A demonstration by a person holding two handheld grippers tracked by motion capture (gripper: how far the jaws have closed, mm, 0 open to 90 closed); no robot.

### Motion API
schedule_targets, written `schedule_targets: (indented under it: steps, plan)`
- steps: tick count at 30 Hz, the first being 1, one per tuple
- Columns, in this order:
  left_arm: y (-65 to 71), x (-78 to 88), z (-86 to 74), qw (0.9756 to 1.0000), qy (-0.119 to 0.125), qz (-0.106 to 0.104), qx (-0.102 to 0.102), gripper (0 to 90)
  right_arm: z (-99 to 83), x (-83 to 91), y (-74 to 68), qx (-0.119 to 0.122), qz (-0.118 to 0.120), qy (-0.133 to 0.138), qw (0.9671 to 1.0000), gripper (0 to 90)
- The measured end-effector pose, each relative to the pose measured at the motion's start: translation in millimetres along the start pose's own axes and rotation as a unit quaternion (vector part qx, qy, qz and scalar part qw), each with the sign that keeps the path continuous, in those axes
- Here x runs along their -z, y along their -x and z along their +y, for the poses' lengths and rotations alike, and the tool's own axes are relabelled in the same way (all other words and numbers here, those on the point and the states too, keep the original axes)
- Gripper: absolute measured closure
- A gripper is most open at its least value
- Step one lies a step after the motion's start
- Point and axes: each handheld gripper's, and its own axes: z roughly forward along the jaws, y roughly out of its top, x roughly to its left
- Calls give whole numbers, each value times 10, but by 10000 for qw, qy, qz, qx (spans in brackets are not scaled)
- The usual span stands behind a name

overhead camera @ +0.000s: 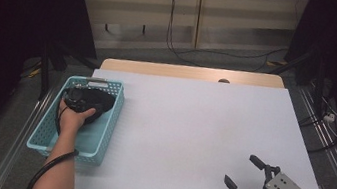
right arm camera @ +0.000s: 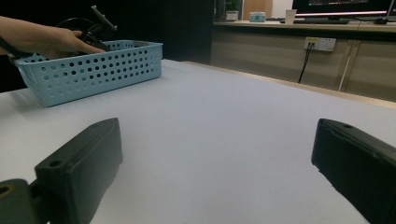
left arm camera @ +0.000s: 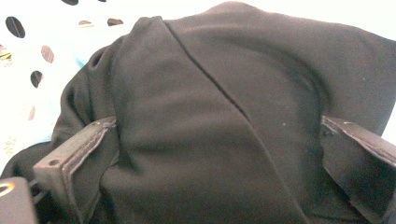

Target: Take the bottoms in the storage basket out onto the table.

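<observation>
A black cloth [overhead camera: 101, 100] lies bunched in the far half of a light blue perforated basket [overhead camera: 104, 133] at the table's left. My left gripper [overhead camera: 80, 99] is down in the basket on the cloth. In the left gripper view the black cloth [left arm camera: 210, 107] bulges between the two jaws, which stand wide apart on either side of it; the left gripper [left arm camera: 217, 122] is open. My right gripper [overhead camera: 244, 172] hovers open near the table's front right corner with nothing between its jaws, and in its own view the right gripper [right arm camera: 217, 128] faces the bare tabletop with the basket [right arm camera: 93, 70] far off.
The white tabletop [overhead camera: 191, 128] spreads between the basket and the right gripper. A wooden strip [overhead camera: 185, 70] runs along the table's far edge. Cables trail on the floor beyond. The person's left hand [right arm camera: 51, 39] reaches into the basket.
</observation>
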Motion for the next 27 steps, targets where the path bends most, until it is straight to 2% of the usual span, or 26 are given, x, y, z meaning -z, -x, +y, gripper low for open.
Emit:
schedule_targets:
  steps: [3,7,14,15,17,18,19,21,23,27]
  plan:
    - [3,10,-19,10000,68,11,67,53,2,2,-4,10,14,4,10000,9]
    - [-2,29,-35,10000,52,8,19,99,1,5,-1,12,3,3,10000,9]
    - [27,88,-44,9999,-52,31,118,268,6,9,0,39,-6,6,10000,10]
    - [31,98,-42,9999,-83,32,136,268,6,9,0,39,-6,6,10000,10]
    - [43,120,-34,9996,-179,19,210,347,7,9,-1,37,-7,1,10000,10]
    - [42,131,-30,9995,-223,15,236,347,7,8,-2,40,-7,-1,10000,10]
    - [40,159,-24,9992,-334,3,230,400,10,6,-1,54,-11,10,10000,10]
    - [44,166,-24,9990,-335,-5,286,423,11,5,-2,57,-19,11,10000,10]
    - [28,191,-27,9988,-400,-44,280,494,11,6,0,59,-37,25,10000,11]
    - [3,237,-20,9979,-522,-155,340,531,13,12,4,47,-51,26,10000,11]
